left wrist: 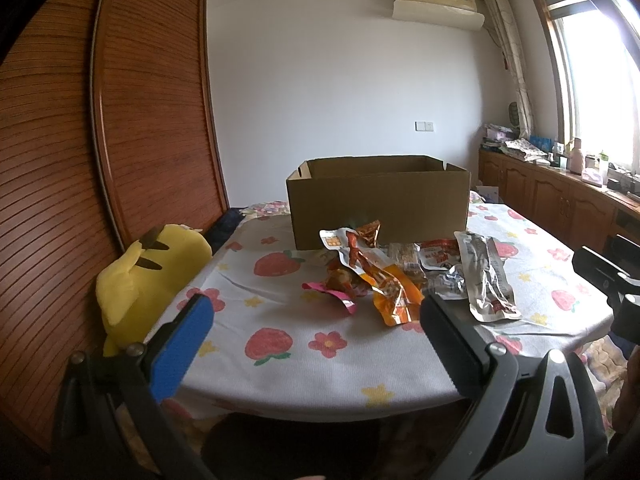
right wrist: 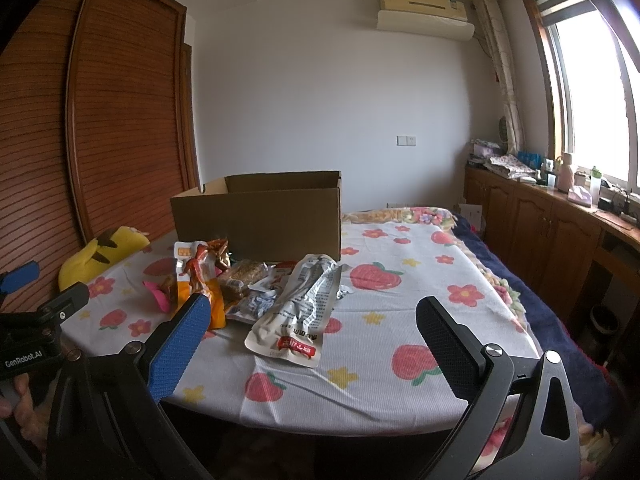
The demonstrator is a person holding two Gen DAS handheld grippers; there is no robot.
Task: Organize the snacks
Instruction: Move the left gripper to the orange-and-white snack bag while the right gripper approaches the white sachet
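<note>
**On the strawberry cloth, snacks piled before an open box**

On the table (left wrist: 304, 368), covered with a white cloth printed with strawberries and flowers, a loose heap of snack packets (left wrist: 400, 272) lies just in front of an open cardboard box (left wrist: 378, 200). A long silver packet (right wrist: 296, 312) sits at the right of the heap, nearest the right gripper, with an orange packet (left wrist: 390, 292) and a pink wrapper (left wrist: 334, 294) toward the left. The box stands upright, its flaps open.

The left gripper (left wrist: 316, 320) hangs above the near table edge, fingers spread wide and empty. The right gripper (right wrist: 314, 324) does likewise, spread and holding nothing, the silver packet between its fingers in the view but apart from them. A yellow plush toy (left wrist: 140, 280) rests at the table's left edge, against a wooden wardrobe (left wrist: 120, 120).
</note>
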